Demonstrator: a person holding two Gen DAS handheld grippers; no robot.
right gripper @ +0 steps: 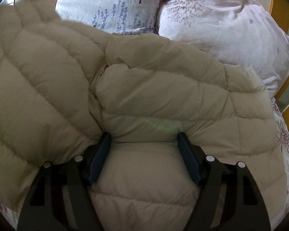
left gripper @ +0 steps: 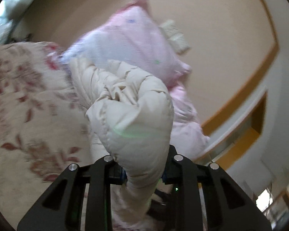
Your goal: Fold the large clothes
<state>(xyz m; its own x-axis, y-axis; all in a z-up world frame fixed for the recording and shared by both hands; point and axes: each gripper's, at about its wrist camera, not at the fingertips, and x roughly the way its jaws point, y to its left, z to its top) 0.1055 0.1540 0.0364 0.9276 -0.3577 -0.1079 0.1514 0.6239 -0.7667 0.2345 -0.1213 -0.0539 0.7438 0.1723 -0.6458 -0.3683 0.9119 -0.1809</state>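
A cream quilted puffer jacket (right gripper: 144, 96) lies spread on the bed. In the left wrist view a bunched part of the jacket (left gripper: 133, 119), likely a sleeve, rises from between my left gripper's fingers. My left gripper (left gripper: 144, 173) is shut on that fold and holds it above the bed. My right gripper (right gripper: 144, 140) is open, its blue pads (right gripper: 100, 157) wide apart, pressed down on the jacket with a ridge of fabric between them.
Two pink floral pillows (right gripper: 221, 19) lie at the head of the bed, behind the jacket. The floral bedsheet (left gripper: 19, 96) shows at the left. A wooden headboard edge (right gripper: 287, 77) and a beige wall (left gripper: 221, 38) stand at the right.
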